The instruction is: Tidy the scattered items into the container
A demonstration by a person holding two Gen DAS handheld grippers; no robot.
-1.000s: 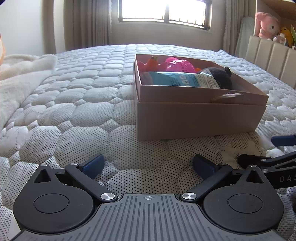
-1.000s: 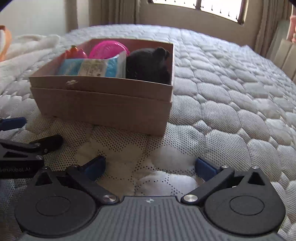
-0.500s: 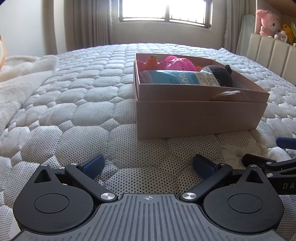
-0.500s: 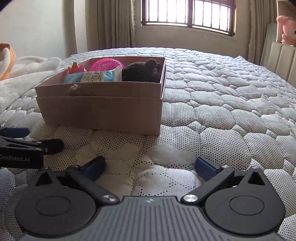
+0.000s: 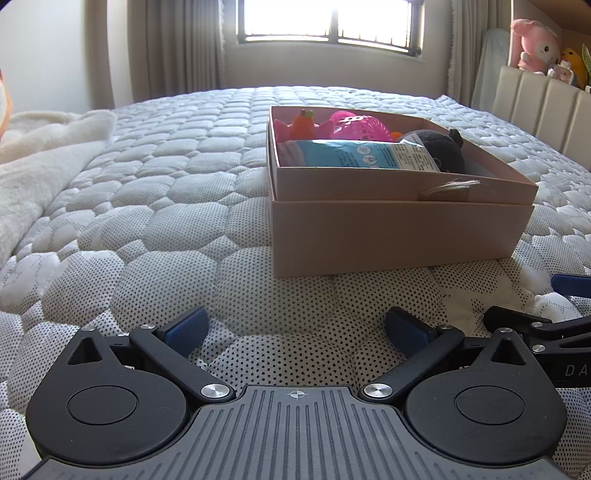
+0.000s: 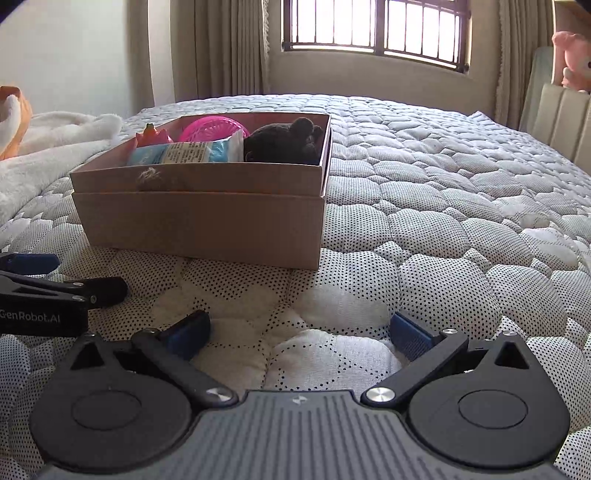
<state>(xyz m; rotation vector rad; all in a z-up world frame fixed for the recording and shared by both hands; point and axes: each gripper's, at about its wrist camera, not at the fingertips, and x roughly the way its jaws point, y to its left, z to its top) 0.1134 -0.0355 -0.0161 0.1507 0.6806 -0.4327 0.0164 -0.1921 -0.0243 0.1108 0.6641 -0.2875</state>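
Observation:
A tan cardboard box stands on the quilted bed ahead of both grippers; it also shows in the right wrist view. Inside lie a pink lattice ball, an orange toy, a blue-white packet and a dark plush. The same ball, packet and plush show in the right wrist view. My left gripper is open and empty, low over the mattress short of the box. My right gripper is open and empty, beside the left one.
A white fleece blanket lies on the bed's left side. A padded headboard with plush toys stands at the right. A window with curtains is behind the bed. Bare quilted mattress spreads right of the box.
Both grippers have drawn back from the box and tilted up, so more of the room and window shows. Both stay open and empty.

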